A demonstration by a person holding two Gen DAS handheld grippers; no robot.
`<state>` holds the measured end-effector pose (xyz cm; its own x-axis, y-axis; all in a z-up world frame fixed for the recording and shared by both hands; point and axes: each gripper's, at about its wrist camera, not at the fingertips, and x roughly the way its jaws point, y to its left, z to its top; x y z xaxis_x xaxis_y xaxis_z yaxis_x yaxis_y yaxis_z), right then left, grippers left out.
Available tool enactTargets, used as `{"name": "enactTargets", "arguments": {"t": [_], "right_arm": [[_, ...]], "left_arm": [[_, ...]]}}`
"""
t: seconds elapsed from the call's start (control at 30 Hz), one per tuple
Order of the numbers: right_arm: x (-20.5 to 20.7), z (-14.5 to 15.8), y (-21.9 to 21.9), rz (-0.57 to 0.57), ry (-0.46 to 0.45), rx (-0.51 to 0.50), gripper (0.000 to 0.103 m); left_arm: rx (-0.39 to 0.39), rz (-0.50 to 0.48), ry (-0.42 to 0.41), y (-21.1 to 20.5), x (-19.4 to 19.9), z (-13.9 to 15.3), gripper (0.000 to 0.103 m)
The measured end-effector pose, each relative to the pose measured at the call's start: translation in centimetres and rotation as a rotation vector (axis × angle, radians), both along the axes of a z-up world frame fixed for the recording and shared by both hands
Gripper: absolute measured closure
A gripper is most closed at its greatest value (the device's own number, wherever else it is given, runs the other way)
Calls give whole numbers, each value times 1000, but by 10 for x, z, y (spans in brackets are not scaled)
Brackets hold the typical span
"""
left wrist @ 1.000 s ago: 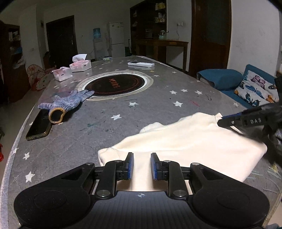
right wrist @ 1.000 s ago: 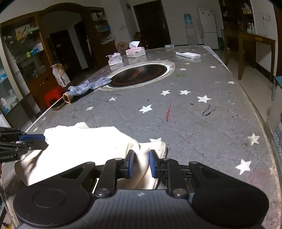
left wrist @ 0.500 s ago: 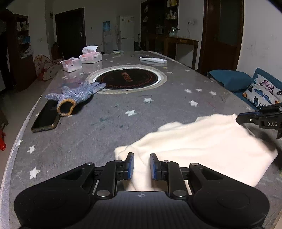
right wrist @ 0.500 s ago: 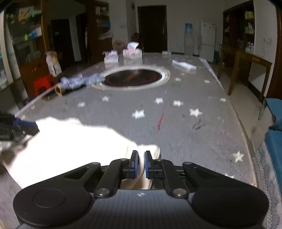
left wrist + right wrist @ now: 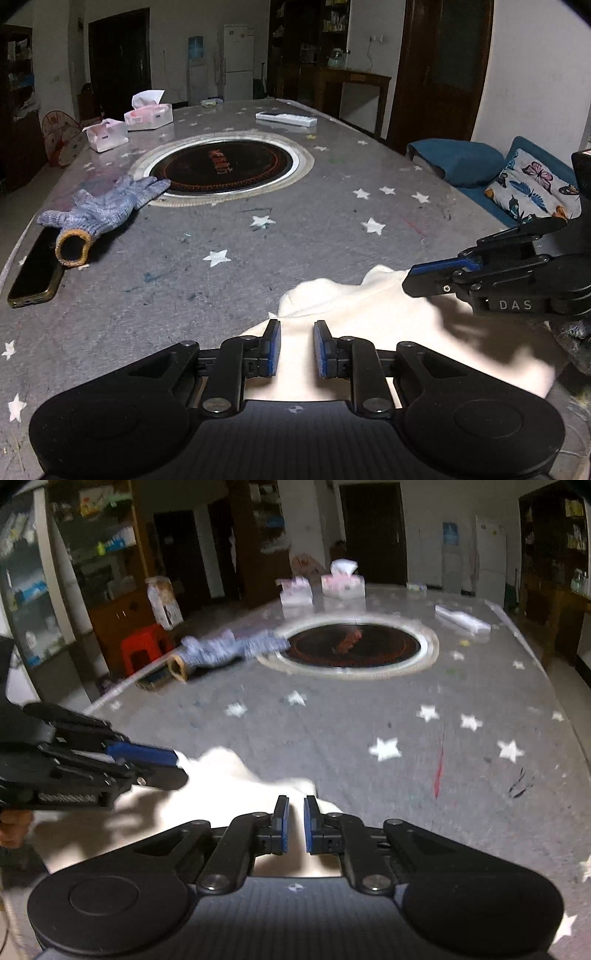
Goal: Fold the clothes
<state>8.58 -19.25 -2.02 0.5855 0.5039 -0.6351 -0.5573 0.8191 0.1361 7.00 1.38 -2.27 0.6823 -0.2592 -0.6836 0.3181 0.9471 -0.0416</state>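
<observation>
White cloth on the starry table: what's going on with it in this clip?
A person is working a cream garment with two handheld grippers on a grey star-patterned table. The left gripper and the right gripper each sit over the bunched cloth, fingers a little apart with fabric showing between them; whether either grips it is unclear. The garment looks bunched, not neatly folded. A knit glove, a phone and tissue boxes lie farther back, untouched.
</observation>
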Motion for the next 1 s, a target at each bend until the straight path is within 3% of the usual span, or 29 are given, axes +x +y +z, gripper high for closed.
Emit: {"name": "enactTargets", "arguments": {"t": [0.5, 0.77, 0.9, 1.0], "right_arm": [[16, -10, 24, 41, 47, -17, 92], [-18, 9, -5, 87, 46, -3, 91], [-45, 11, -9, 111, 44, 9, 82], [-63, 11, -6, 135, 27, 13, 82]], "left_arm": [[-15, 0, -21, -9, 5, 5, 80], [-14, -64, -74, -11, -41, 21, 80], [-27, -109, -87, -18, -69, 23, 80], [-13, -130, -105, -25, -89, 21, 80]]}}
